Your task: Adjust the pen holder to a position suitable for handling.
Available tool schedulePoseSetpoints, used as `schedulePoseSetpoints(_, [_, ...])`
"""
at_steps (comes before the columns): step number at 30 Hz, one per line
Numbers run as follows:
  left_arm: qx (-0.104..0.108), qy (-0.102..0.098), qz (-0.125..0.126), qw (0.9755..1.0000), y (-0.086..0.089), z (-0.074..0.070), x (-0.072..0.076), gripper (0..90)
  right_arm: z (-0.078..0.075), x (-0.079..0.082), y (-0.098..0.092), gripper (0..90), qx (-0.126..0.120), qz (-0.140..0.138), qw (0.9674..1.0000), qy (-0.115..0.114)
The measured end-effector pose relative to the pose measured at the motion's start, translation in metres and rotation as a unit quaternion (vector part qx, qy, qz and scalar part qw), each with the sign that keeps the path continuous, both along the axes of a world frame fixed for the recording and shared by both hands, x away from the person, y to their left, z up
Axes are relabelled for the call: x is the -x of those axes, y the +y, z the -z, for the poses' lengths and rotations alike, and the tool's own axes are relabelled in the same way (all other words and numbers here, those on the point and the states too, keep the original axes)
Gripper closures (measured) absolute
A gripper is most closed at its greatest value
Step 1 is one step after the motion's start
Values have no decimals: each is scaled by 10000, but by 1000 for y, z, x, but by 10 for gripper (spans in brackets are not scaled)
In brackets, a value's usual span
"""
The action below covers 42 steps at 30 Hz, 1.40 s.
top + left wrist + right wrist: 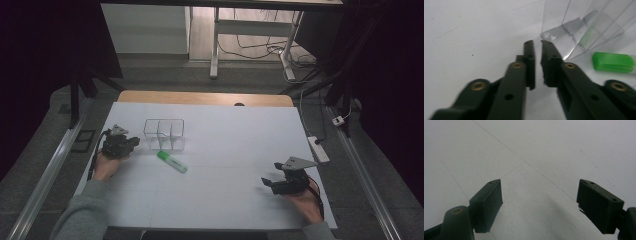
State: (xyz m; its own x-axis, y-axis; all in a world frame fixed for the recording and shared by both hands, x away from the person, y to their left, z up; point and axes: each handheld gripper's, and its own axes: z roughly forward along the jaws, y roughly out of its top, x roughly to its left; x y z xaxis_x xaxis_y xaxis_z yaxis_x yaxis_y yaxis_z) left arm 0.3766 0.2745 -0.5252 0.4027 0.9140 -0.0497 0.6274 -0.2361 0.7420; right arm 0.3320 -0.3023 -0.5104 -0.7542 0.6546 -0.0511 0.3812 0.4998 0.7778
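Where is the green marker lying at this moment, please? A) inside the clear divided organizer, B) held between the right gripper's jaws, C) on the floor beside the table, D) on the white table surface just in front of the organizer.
D: the green marker lies flat on the white table surface, just in front of the clear organizer and outside its walls.

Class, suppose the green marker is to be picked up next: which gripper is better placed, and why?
Left, probably. The left gripper sits beside the clear organizer, with the marker close by. The right gripper is far across the table. Its jaws are open, though, while the left's are nearly closed.
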Motion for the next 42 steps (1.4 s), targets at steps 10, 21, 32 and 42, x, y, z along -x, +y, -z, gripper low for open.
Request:
schedulePoseSetpoints(10, [44,109,84,9999,-2,5,-17,893,1,0,1,203,61,-5,10000,14])
schedulePoseSetpoints(21, [86,146,186,9997,-10,7,-23,892,1,0,2,203,86,-13,10000,37])
schedulePoseSetpoints(32, [36,187,281,9994,-19,8,-25,893,2,0,2,204,104,-18,9999,44])
schedulePoseSetpoints(42, [28,198,360,9992,-29,7,-27,892,2,-1,4,204,119,-61,9999,70])
